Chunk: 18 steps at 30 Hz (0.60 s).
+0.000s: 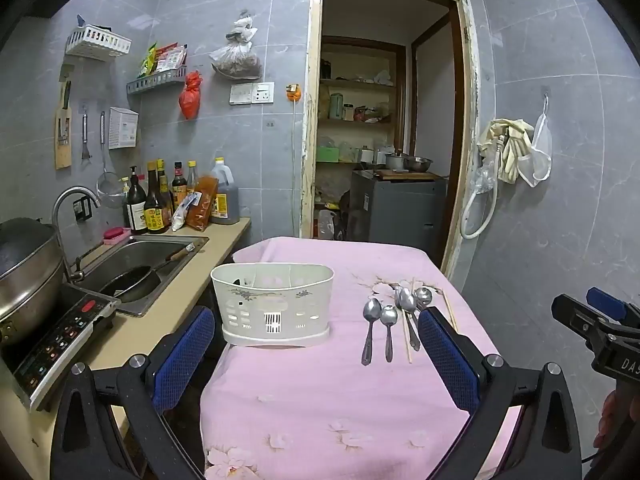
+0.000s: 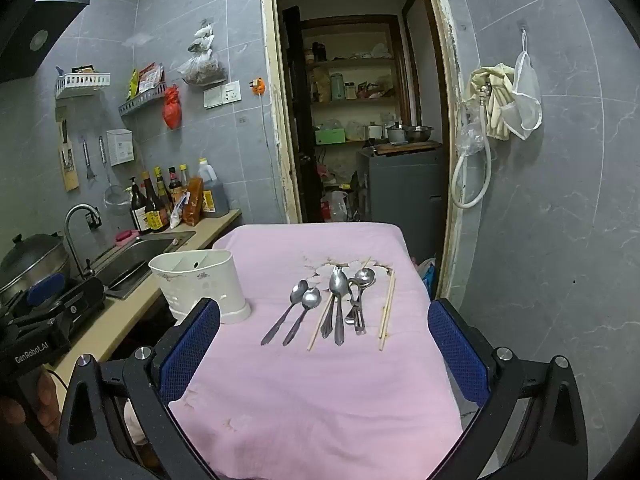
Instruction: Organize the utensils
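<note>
On my left I hold the left gripper [image 1: 316, 356], jaws spread wide, nothing between the blue pads [image 1: 182, 354]. Ahead of it and slightly left: one white utensil holder [image 1: 272, 304], upright on the pink tablecloth [image 1: 320, 400], compartments visible, contents unclear. On my right, the right gripper [image 2: 324, 350], likewise spread wide and empty. Directly ahead of it, between its fingers' lines: metal spoons [image 2: 306, 310] laid side by side, handles toward me, some overlapping; a fork [image 2: 338, 300] among them, under one spoon; wooden chopsticks [image 2: 386, 312], a pair at the right edge of the group and one single stick [image 2: 320, 326] among the spoons. Holder and cutlery stand apart, not touching.
</note>
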Motion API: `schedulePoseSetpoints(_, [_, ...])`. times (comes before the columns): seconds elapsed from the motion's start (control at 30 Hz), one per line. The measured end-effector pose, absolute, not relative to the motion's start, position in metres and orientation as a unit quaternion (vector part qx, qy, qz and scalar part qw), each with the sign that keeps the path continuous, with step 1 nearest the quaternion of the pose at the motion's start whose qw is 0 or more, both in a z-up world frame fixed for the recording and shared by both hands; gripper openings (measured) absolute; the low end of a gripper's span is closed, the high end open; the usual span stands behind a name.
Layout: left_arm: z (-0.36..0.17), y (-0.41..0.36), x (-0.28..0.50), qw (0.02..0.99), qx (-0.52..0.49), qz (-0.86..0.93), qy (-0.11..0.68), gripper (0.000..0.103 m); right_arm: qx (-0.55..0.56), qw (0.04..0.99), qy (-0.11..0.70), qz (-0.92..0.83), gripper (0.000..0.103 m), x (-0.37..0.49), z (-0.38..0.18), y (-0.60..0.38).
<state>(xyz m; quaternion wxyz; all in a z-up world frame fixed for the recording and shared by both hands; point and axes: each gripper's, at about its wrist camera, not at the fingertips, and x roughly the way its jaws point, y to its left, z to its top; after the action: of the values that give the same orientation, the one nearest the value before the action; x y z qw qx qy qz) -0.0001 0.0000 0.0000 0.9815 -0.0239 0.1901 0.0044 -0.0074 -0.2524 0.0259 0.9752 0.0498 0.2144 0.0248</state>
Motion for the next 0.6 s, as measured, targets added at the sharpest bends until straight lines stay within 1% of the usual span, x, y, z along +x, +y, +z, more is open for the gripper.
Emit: schedulePoseSetpoints(0.6, [0.0000, -0.0001, 0.0000, 0.981, -0.023, 0.005, 0.190, 0.103, 0.051, 0.975, 0.216, 0.027, 0.102, -0.0073, 0.0254, -0.2490])
